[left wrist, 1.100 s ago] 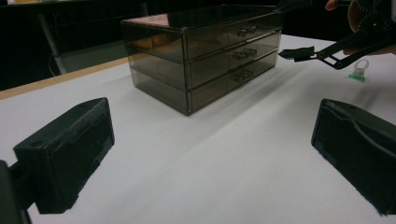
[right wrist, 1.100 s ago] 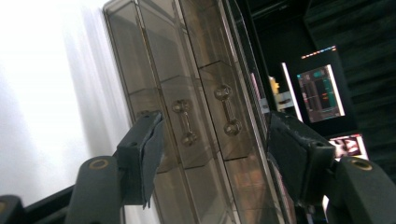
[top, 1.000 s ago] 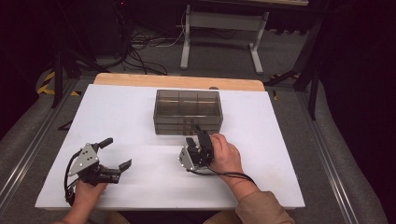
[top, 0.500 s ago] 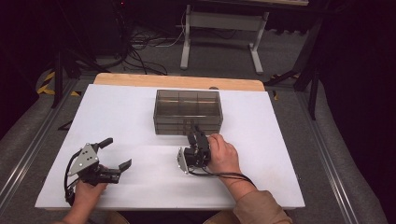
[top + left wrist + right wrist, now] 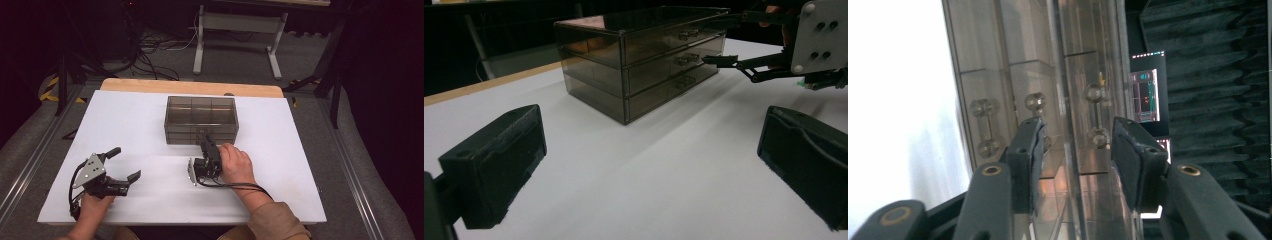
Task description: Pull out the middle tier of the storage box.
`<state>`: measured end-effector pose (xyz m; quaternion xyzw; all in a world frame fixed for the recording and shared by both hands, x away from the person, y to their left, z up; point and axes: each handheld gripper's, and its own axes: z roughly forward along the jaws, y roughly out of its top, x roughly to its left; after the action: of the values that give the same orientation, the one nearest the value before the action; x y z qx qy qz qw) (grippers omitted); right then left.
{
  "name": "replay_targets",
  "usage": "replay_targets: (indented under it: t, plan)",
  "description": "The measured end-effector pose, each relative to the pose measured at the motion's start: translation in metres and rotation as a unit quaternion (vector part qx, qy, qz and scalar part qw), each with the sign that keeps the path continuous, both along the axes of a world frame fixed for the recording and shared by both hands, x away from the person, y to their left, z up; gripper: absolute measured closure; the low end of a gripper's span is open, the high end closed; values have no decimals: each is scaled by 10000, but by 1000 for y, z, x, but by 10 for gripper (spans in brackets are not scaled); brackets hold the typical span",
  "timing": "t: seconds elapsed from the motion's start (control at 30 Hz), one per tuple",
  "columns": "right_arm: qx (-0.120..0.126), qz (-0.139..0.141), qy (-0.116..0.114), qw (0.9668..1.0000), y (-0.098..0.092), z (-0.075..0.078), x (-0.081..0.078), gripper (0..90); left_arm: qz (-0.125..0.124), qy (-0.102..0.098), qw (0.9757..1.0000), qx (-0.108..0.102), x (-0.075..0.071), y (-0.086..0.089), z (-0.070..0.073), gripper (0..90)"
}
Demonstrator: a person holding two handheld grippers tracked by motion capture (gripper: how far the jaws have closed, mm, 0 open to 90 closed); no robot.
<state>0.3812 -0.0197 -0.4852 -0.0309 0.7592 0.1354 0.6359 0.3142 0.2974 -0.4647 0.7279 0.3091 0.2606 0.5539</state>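
While its jaws have been closing, the right gripper (image 5: 205,146) at frame centre straddles, apparently untouched, a handle (image 5: 1095,115) of the drawer box (image 5: 200,119); the left gripper (image 5: 125,164) stands agape.

No readable text, label, brand, number or sign appears on anything in these views.

Glossy smoky plastic drawer box (image 5: 201,120) (translucent).
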Motion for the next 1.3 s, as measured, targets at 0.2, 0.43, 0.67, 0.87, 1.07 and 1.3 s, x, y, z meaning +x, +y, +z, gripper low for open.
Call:
replay_targets:
  t: [0.2, 0.43, 0.67, 0.87, 1.07, 1.3]
  plan:
    - [-203, -79, 48, 9998, 0, -5, 5, 626, -8, 2, 10000, -34, 1, -1, 0, 3]
    - [-314, -167, 60, 9994, 0, -10, 8, 668, -4, -6, 10000, -34, 1, -1, 0, 3]
    - [-488, -208, -16, 9986, 1, -16, 12, 724, -12, -4, 10000, -14, 1, -1, 0, 3]
    - [-624, -248, -55, 9977, 2, -19, 14, 755, -13, -4, 10000, -8, 1, -1, 0, 3]
    - [-635, -286, -89, 9975, 4, -22, 16, 800, -27, -19, 10000, -5, 1, -1, 0, 3]
    - [-717, -318, -108, 9969, 6, -22, 17, 811, -20, -4, 10000, -2, 1, -1, 0, 3]
